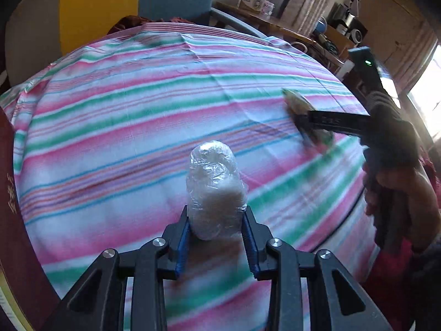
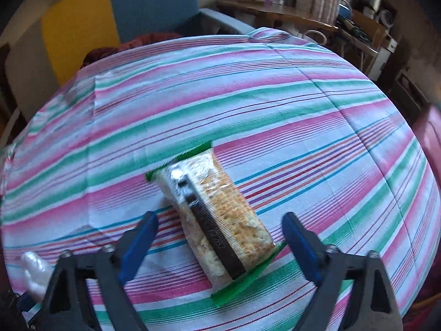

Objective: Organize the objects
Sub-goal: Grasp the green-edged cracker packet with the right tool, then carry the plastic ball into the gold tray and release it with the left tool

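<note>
My left gripper (image 1: 217,212) is shut on a small bundle wrapped in clear plastic (image 1: 213,182), whitish on top and brownish lower down, held just above the striped cloth (image 1: 137,110). The same bundle (image 2: 34,270) shows at the lower left of the right wrist view. A cracker packet with green ends and a dark band (image 2: 217,220) lies flat and diagonal on the cloth. My right gripper (image 2: 219,218) straddles it, open, its blue pads (image 2: 140,237) clear of both sides. In the left wrist view that gripper (image 1: 303,127) reaches over the packet (image 1: 296,99) from the right.
The pink, green and white striped cloth (image 2: 275,96) covers the whole table. A dark red book-like edge (image 1: 16,193) stands at the left. A blue chair back (image 2: 154,2) and a wooden shelf with boxes (image 2: 275,8) lie beyond the far edge. A hand (image 1: 408,193) holds the right gripper.
</note>
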### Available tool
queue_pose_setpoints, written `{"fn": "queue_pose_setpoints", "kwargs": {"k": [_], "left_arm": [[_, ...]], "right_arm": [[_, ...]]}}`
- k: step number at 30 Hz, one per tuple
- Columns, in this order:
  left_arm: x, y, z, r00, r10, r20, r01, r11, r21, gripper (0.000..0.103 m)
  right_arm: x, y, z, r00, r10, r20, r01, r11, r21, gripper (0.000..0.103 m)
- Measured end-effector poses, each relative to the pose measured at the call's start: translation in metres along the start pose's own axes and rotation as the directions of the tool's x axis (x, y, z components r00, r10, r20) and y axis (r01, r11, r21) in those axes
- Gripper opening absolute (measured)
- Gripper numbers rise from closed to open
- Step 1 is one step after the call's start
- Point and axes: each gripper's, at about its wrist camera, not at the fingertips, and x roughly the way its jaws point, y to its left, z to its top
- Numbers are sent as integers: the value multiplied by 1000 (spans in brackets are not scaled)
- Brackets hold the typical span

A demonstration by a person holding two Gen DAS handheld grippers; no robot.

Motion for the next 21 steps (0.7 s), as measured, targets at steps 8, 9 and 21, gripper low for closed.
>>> {"fn": "queue_pose_setpoints", "kwargs": {"k": [8,9,21], "left_arm": [[-18,16,-13,999,-48,-13,47,996,-78,60],[-21,17,-12,999,-52,-10,51,995,-87,61],[-7,3,17,999,33,-1,-33,997,-67,59]], "right_arm": [[-5,14,-4,999,32,-26,-33,997,-73,47],[-5,14,-4,999,36,-30,-38,997,-70,48],[-7,18,-5,998,38,-48,-42,996,-76,57]]}}
